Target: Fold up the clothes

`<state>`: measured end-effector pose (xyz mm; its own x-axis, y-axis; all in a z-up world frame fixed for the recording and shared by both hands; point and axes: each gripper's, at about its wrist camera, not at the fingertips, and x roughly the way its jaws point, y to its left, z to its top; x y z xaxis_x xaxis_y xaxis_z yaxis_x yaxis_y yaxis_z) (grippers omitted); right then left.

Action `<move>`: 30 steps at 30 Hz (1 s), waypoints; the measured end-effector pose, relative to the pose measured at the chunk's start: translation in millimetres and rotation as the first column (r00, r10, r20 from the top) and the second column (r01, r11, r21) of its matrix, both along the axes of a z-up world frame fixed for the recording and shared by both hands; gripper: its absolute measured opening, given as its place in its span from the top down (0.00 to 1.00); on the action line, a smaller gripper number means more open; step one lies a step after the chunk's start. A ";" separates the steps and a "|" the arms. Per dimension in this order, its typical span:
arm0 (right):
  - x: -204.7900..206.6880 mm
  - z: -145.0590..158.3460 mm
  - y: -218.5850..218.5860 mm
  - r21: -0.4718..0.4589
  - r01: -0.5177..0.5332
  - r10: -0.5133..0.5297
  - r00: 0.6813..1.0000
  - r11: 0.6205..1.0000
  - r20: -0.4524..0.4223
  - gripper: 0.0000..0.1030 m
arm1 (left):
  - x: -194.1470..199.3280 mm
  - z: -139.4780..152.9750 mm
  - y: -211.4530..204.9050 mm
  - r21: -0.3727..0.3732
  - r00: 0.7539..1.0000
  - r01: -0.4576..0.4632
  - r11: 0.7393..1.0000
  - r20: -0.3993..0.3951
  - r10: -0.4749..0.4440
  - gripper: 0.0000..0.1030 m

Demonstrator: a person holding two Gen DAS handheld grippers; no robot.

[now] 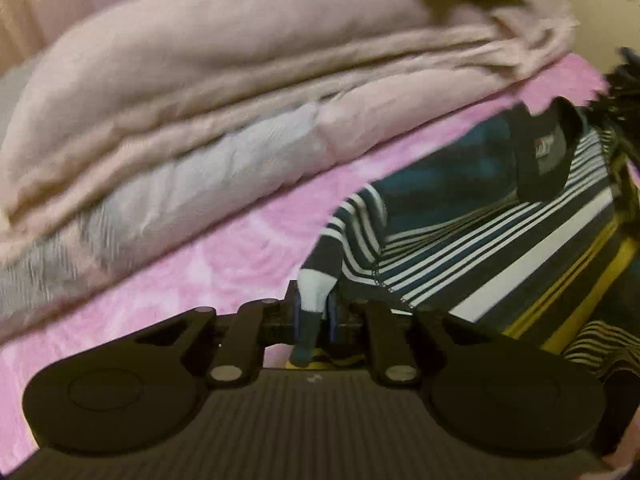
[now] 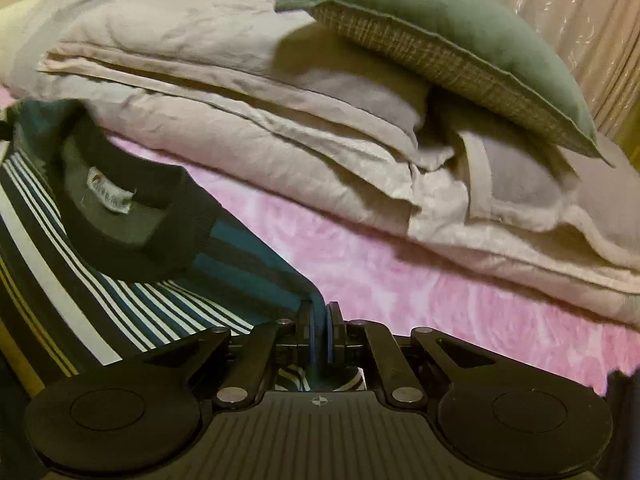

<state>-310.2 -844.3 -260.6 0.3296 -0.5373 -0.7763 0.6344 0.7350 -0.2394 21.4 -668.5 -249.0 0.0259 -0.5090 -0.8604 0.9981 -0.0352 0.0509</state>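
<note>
1. The left black two-finger gripper (image 1: 314,312) is clenched on a bunched fold of the striped knit sweater in dark teal, white, black and mustard (image 1: 480,248); the fabric passes between its blue-edged pads and hangs below them.
2. The right black two-finger gripper (image 2: 320,328) is clenched on a teal fold of the same sweater (image 2: 120,280), near the shoulder.
3. The sweater is stretched between both grippers above the pink fleece bed cover (image 1: 192,264), with its black ribbed collar (image 2: 160,240) open and a white label (image 2: 110,196) visible inside.
4. A folded beige-pink quilt stack (image 2: 240,120) lies on the bed cover behind the sweater, toward the far edge of the bed.
5. A green cushion with a checked underside (image 2: 460,40) rests tilted on top of the quilt stack.
6. A pale pleated curtain (image 2: 540,0) hangs behind the bed.
</note>
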 end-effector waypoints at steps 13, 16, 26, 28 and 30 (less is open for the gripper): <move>19.7 -23.1 122.5 0.404 -0.288 0.184 0.943 0.868 0.277 0.30 | -38.7 -8.3 134.9 0.137 0.963 0.059 0.989 -0.269 -0.020 0.44; 43.8 -35.9 154.6 0.443 -0.389 0.305 0.919 0.808 0.251 0.30 | -65.4 -27.9 175.8 0.216 0.951 0.144 0.966 -0.302 -0.074 0.36; 23.5 -35.5 210.2 0.362 -0.408 0.397 0.912 0.838 0.107 0.31 | -95.6 -30.7 232.5 0.201 0.979 0.061 0.978 -0.203 -0.020 0.43; 4.0 -23.0 221.6 0.324 -0.421 0.407 0.906 0.847 0.112 0.31 | -93.0 -21.7 243.8 0.172 0.981 0.041 0.984 -0.196 -0.007 0.42; -6.0 -22.9 241.2 0.295 -0.496 0.499 0.864 0.817 0.072 0.31 | -91.2 -18.0 252.4 0.156 0.983 0.027 0.987 -0.183 0.002 0.40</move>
